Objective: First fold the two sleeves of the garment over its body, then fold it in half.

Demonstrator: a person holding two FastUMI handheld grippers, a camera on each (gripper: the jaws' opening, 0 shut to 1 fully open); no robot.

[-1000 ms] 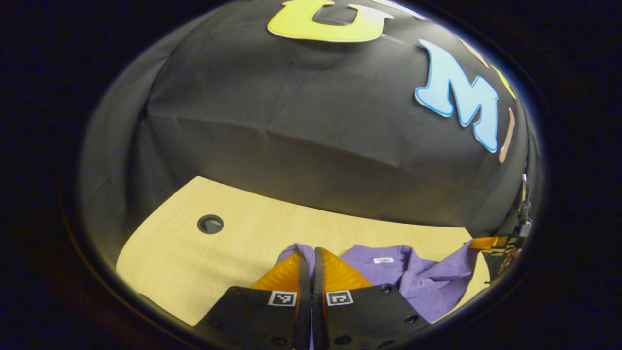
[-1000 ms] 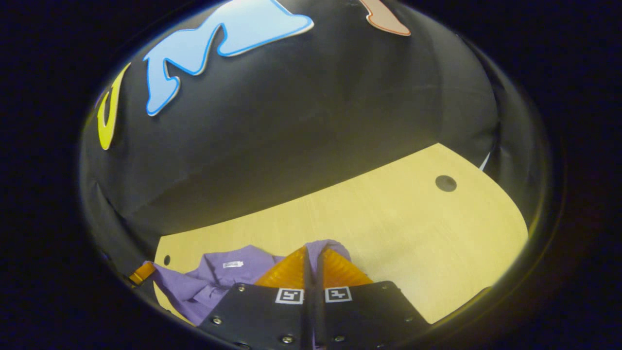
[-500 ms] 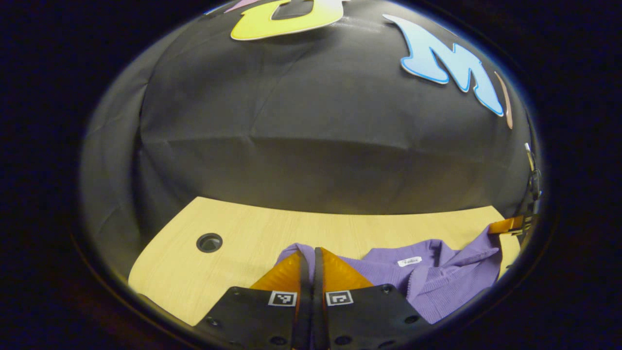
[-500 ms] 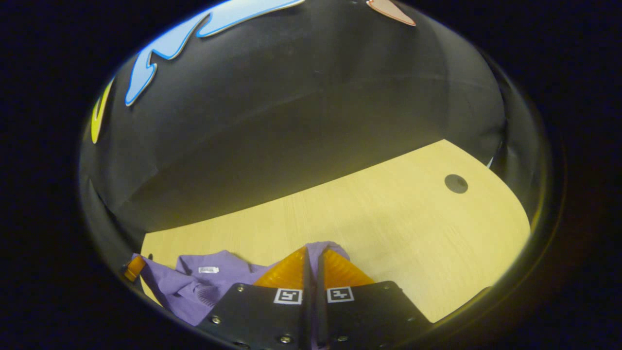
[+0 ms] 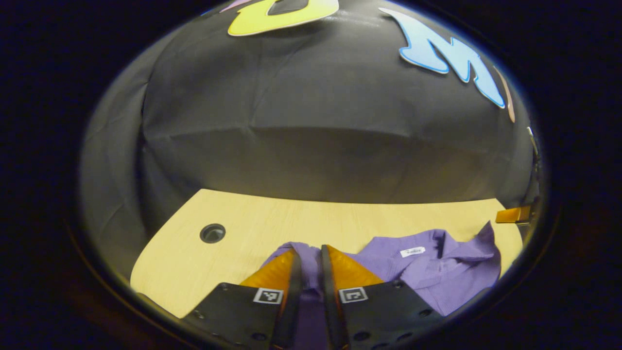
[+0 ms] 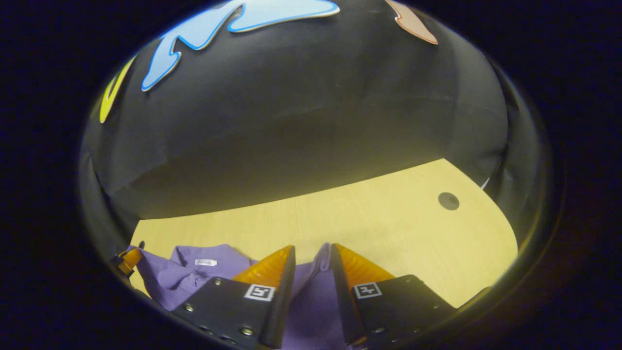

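While the purple garment (image 5: 427, 272) lies on the table (image 5: 252, 228), both tools sit low over it, left tool (image 5: 309, 253) slightly parted, right tool (image 6: 312, 253) spread wider (cloth between the fingers).

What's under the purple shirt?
The purple shirt lies on a pale wooden table. Whatever sits beneath the cloth itself is covered, so only bare tabletop around it is visible.

The left claw (image 5: 309, 255) is sitting low over the purple shirt (image 5: 427, 272), its fingers slightly parted with cloth lying between them. The shirt is lying rumpled on the pale wooden worktop (image 5: 252, 218), near a round hole (image 5: 212, 233).
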